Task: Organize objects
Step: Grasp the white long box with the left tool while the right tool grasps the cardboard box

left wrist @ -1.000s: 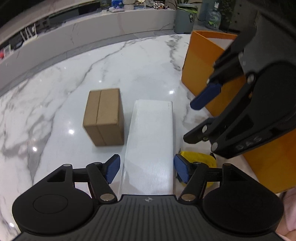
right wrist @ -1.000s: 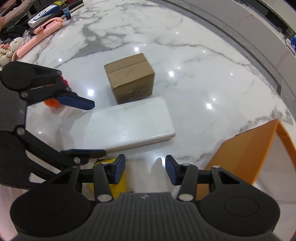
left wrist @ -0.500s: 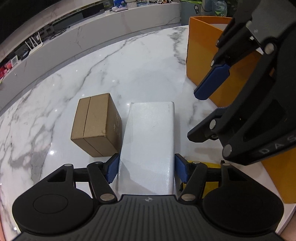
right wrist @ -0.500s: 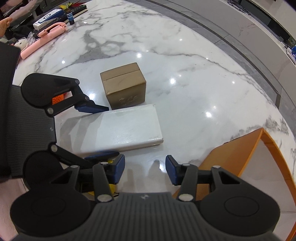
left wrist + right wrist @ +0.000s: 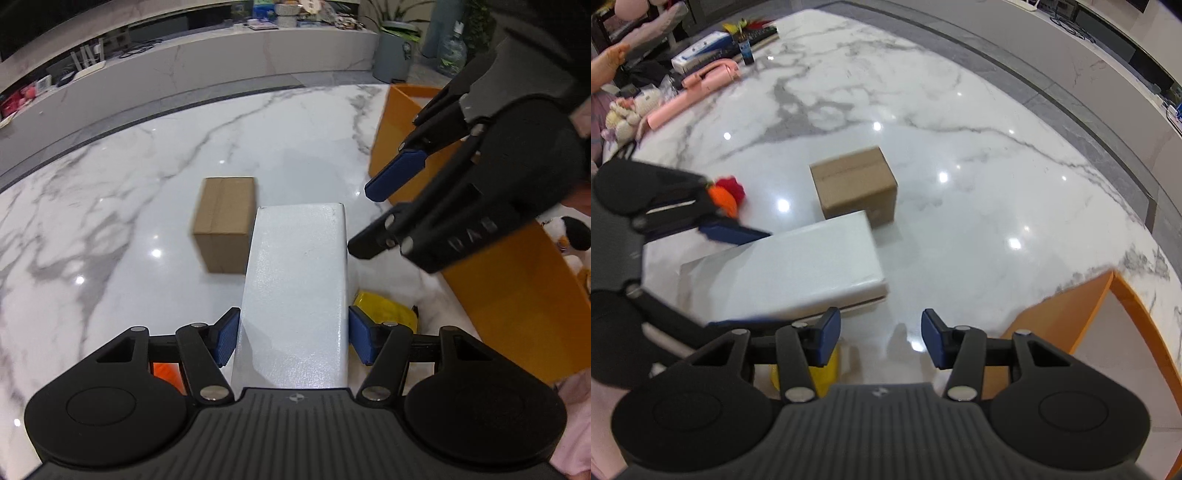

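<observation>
A long white box [image 5: 295, 288] [image 5: 783, 277] sits between the blue pads of my left gripper [image 5: 293, 339], which is shut on its near end and holds it a little above the marble table [image 5: 147, 155]. In the right wrist view the left gripper [image 5: 738, 277] clamps the box from the left. My right gripper [image 5: 881, 338] [image 5: 376, 218] hovers open to the right of the box, with nothing between its fingers. A brown cardboard box [image 5: 223, 225] [image 5: 855, 184] stands on the table just beyond the white box.
An orange bin [image 5: 517, 288] [image 5: 1063, 314] stands open at the right. A yellow object [image 5: 384, 306] [image 5: 823, 373] lies under the grippers. An orange and red toy [image 5: 727, 192] lies behind the left gripper. Pink items and plush toys [image 5: 698, 88] line the far left edge.
My left gripper closed its pads onto the white box and raised it off the table. The right gripper stayed open and hardly moved.
</observation>
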Available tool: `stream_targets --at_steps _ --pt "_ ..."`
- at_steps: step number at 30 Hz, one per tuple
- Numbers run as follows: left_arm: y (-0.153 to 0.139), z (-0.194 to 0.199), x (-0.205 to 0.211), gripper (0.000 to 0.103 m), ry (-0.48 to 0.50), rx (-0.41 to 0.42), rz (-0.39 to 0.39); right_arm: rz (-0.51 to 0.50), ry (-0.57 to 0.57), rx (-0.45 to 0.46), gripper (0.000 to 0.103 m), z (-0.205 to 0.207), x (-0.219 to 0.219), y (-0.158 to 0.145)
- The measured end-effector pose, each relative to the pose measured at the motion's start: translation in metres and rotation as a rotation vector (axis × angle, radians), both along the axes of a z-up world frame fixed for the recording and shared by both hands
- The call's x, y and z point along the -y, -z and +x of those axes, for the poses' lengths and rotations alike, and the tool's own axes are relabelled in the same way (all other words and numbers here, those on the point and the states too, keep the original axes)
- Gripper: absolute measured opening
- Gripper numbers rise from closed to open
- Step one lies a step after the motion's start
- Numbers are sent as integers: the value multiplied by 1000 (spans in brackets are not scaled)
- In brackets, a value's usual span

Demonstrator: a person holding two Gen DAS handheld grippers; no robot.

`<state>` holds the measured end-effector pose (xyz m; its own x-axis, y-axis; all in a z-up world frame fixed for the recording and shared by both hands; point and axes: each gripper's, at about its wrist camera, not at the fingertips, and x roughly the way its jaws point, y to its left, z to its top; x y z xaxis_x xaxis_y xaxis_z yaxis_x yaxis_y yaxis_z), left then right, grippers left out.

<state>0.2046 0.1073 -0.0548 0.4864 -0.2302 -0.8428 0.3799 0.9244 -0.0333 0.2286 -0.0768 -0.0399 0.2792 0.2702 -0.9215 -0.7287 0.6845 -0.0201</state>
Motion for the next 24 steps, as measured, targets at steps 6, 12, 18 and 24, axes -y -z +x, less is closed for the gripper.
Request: stream_targets --at_steps 6,12,18,24 --pt "-30 -15 -40 71 -72 31 -8 48 -64 32 60 3 -20 -18" --pt "-36 3 -68 71 -145 61 33 45 -192 78 71 15 -52 -23" --pt "-30 18 -80 71 -181 70 19 -4 -302 52 81 41 -87 -9" --pt "-27 20 -81 71 -173 69 9 -108 -365 25 77 57 -108 11"
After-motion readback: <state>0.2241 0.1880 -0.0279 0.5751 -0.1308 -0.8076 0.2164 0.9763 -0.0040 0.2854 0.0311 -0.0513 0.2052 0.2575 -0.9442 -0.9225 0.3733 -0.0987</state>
